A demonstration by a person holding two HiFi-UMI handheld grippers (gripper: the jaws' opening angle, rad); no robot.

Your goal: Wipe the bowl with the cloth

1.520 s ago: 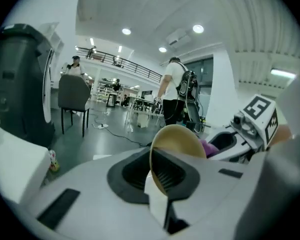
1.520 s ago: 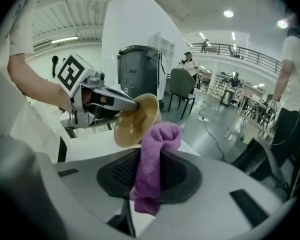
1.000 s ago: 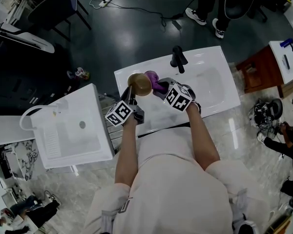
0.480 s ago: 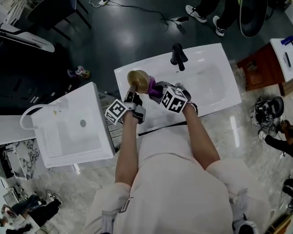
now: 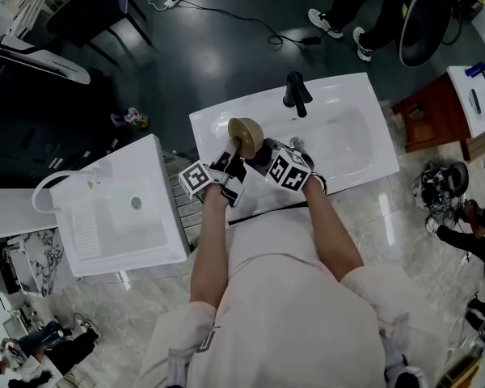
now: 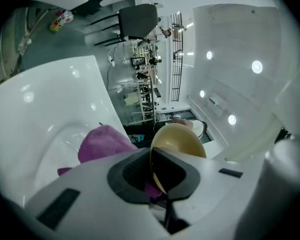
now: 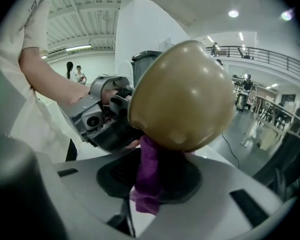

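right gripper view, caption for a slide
Right gripper presses a purple cloth against a tan round bowl held at its rim by the left gripper.

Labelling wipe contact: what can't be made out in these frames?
- Where cloth meets bowl: right gripper view, the bowl's own outside covers it.
- Most of the cloth: head view, under right gripper, too small.
- Bowl's lower part: left gripper view, behind left gripper.
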